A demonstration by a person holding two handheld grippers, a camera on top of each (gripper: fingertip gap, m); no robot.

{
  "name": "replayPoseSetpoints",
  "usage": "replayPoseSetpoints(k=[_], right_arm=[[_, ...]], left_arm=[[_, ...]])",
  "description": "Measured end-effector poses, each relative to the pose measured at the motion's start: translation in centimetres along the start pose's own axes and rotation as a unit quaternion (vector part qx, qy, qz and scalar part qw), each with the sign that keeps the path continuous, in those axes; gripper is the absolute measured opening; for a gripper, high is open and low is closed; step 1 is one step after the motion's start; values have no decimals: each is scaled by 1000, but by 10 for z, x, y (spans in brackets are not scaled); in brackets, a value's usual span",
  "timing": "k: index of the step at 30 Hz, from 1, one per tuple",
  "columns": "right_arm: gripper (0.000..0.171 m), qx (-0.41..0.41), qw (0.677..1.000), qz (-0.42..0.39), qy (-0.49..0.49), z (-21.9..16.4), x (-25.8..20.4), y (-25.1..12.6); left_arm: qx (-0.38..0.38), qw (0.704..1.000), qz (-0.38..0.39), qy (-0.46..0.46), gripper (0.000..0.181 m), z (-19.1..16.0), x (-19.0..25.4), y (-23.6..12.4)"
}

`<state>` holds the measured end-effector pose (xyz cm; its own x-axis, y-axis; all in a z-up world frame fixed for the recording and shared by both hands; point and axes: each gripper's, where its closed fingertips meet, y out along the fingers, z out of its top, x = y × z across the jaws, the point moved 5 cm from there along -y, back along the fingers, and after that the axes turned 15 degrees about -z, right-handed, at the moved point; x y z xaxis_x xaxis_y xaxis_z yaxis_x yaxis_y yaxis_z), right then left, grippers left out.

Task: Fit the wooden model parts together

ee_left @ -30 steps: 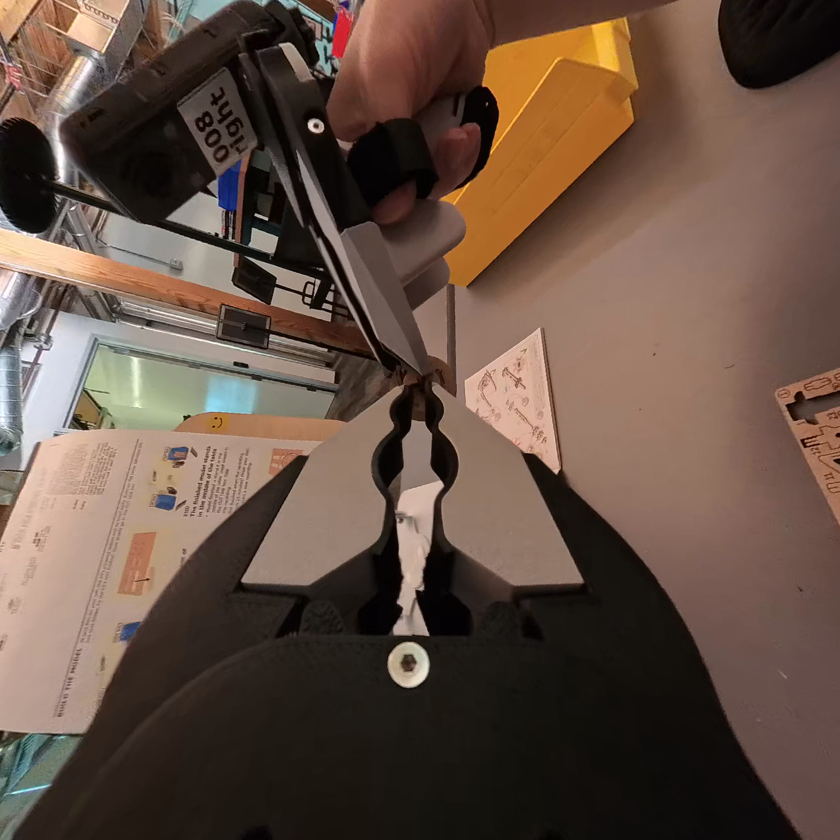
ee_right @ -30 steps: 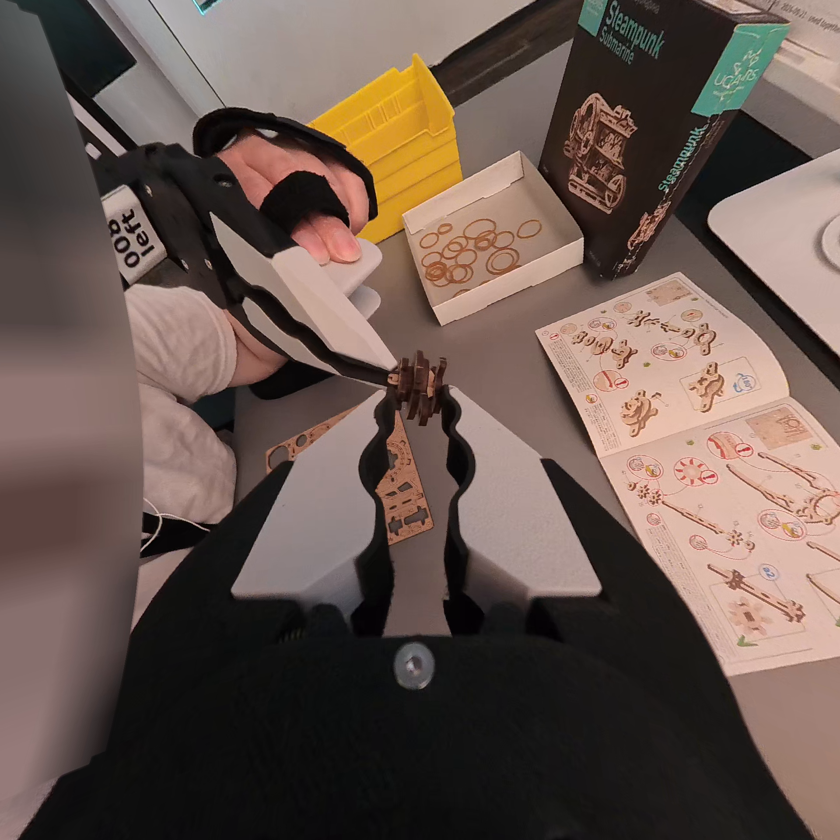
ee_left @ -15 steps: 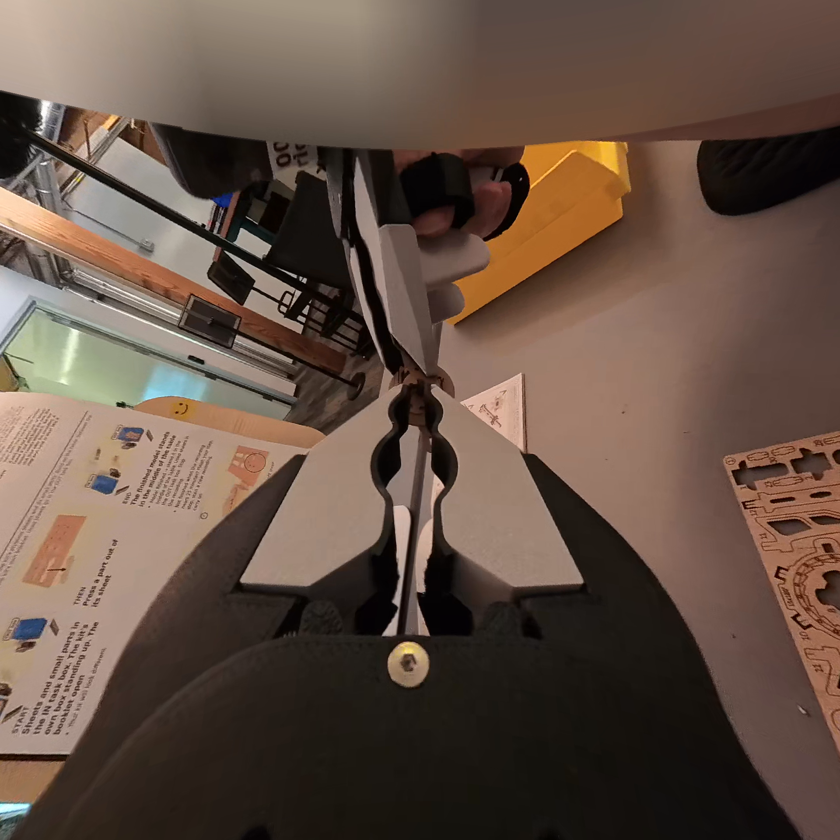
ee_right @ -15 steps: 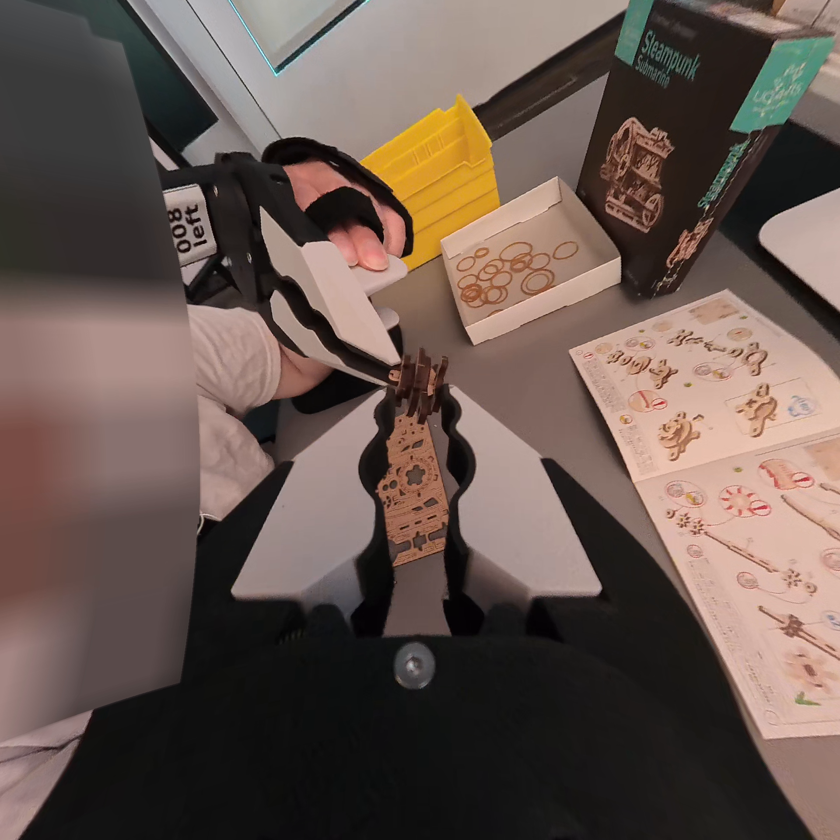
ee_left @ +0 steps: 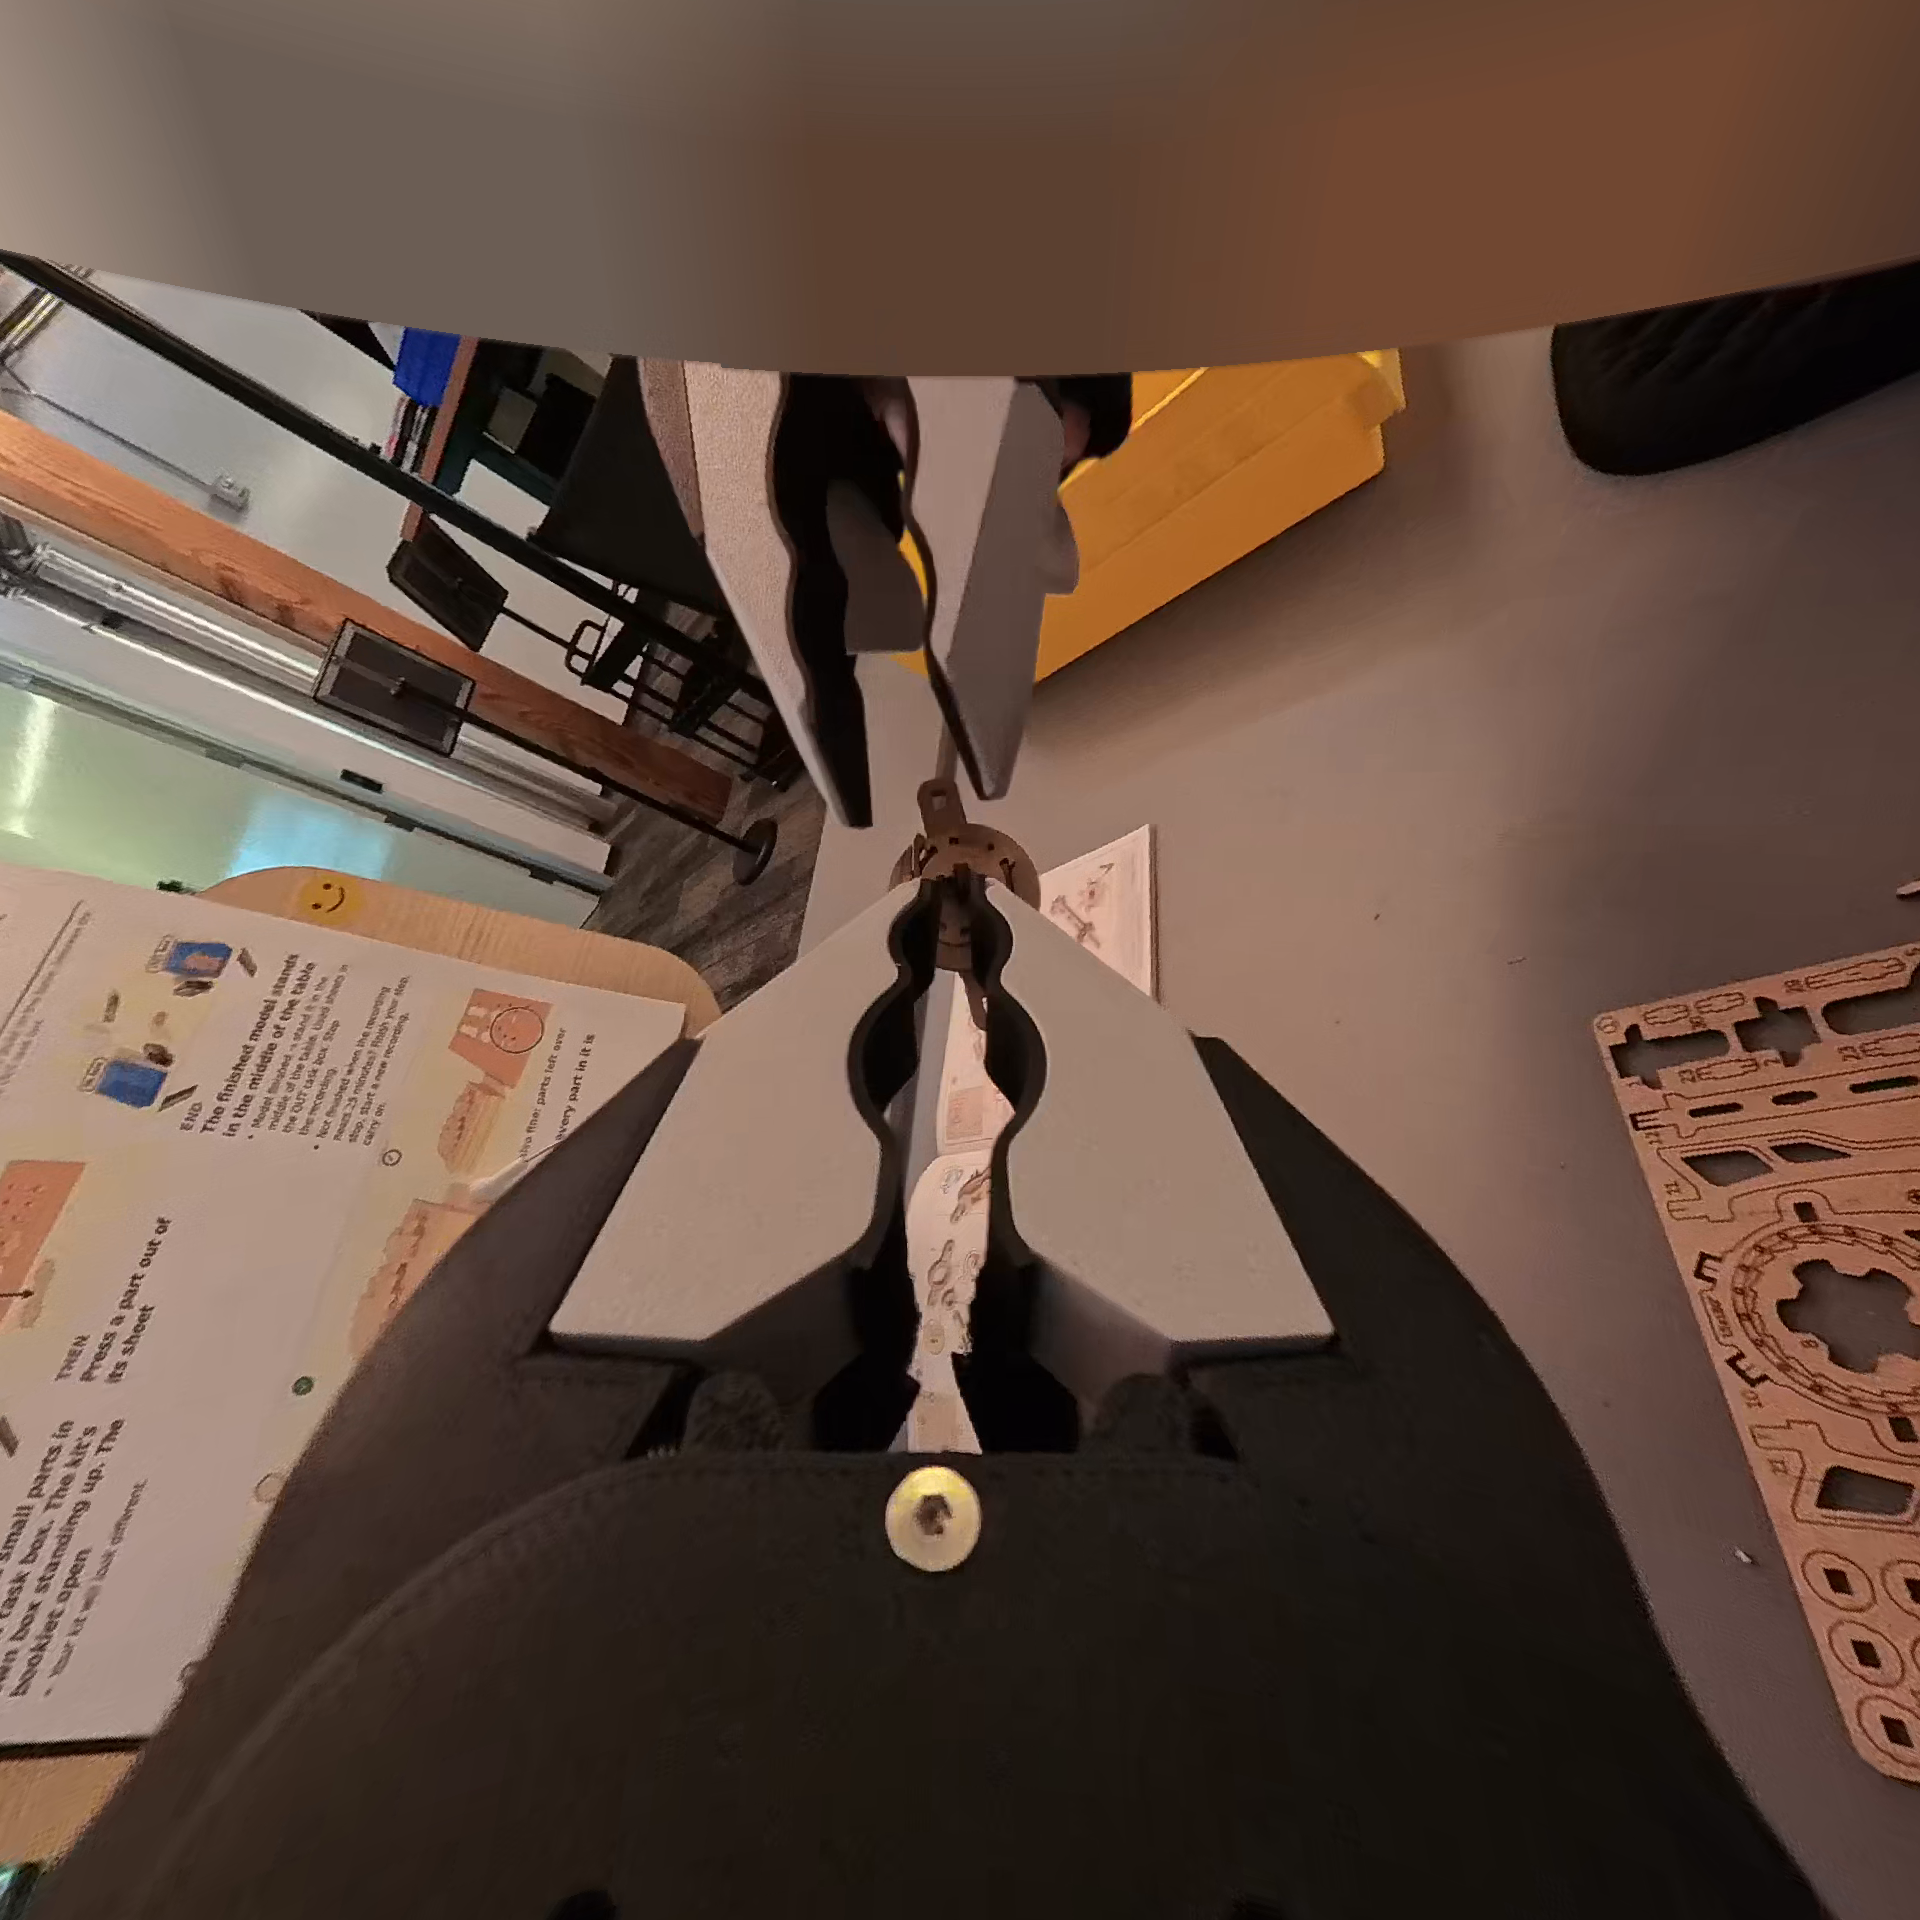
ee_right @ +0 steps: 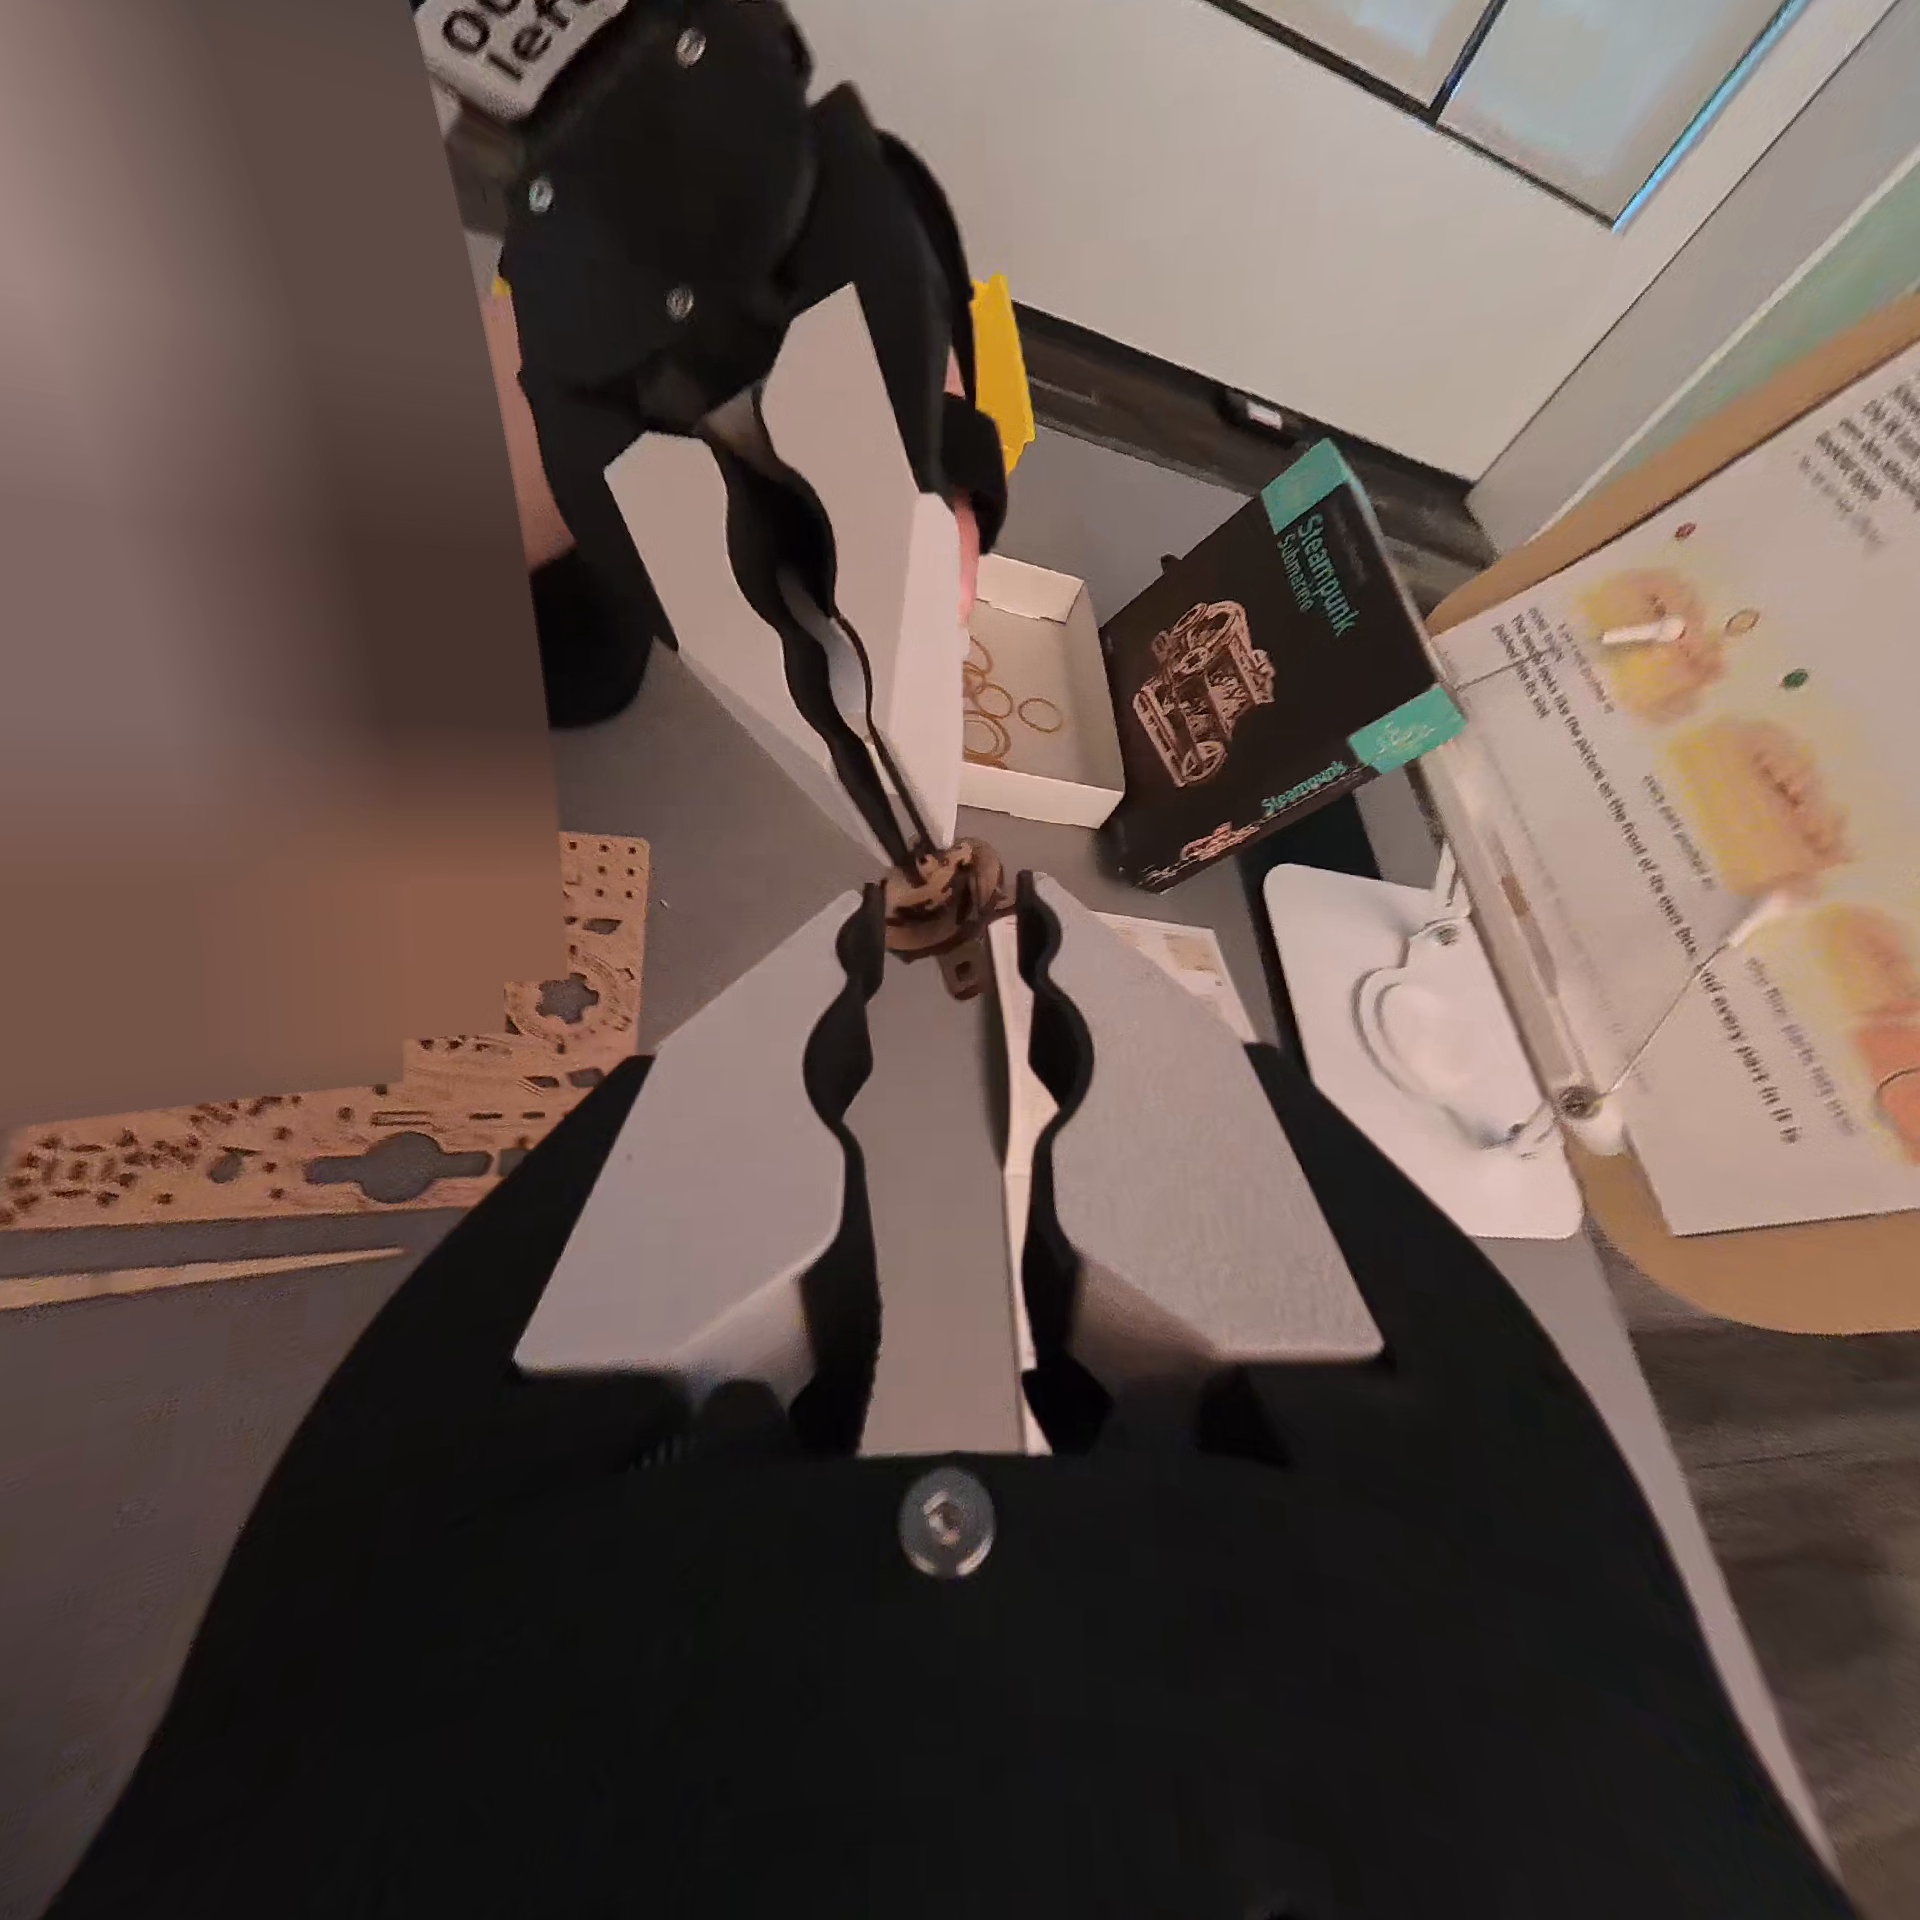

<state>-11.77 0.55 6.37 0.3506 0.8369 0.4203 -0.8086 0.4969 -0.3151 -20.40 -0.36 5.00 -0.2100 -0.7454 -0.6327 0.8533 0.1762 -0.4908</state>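
Note:
A small round wooden assembly [ee_left: 961, 854] hangs above the grey table. My left gripper [ee_left: 951, 888] is shut on it at the fingertips. In the left wrist view my right gripper [ee_left: 914, 805] comes down from above with its fingers apart, and a tab of the assembly sticks up between the tips. In the right wrist view the assembly [ee_right: 940, 909] sits between the spread tips of my right gripper [ee_right: 943, 894], which stands open around it. My left gripper [ee_right: 914, 847] pinches its top from above.
Punched wooden part sheets [ee_left: 1766, 1299] [ee_right: 312, 1143] lie on the table. There are also a yellow bin [ee_left: 1195, 520], a white box of rubber bands [ee_right: 1039, 717], a dark kit box [ee_right: 1278, 675], a white stand [ee_right: 1423, 1039], a booklet [ee_left: 1101, 914] and an instruction board [ee_right: 1714, 831]. Less than 4 cm separates the two grippers' tips.
My right gripper has opened its jaws and let go of the wooden assembly. My left gripper still holds it. Both grippers have turned, so both views have swung.

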Motion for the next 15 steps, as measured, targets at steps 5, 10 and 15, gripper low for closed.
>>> replayPoseSetpoints(k=[5, 10, 15], right_arm=[[8, 8, 998, 8, -68, -3, -10, 3], [11, 2, 996, 9, -92, -6, -14, 6], [10, -24, 994, 74, -70, -23, -25, 16]], left_arm=[[12, 1000, -24, -3, 4, 2, 5, -1], [3, 999, -50, -5, 4, -2, 10, 3], [-25, 995, -96, -20, 4, -21, 19, 14]])
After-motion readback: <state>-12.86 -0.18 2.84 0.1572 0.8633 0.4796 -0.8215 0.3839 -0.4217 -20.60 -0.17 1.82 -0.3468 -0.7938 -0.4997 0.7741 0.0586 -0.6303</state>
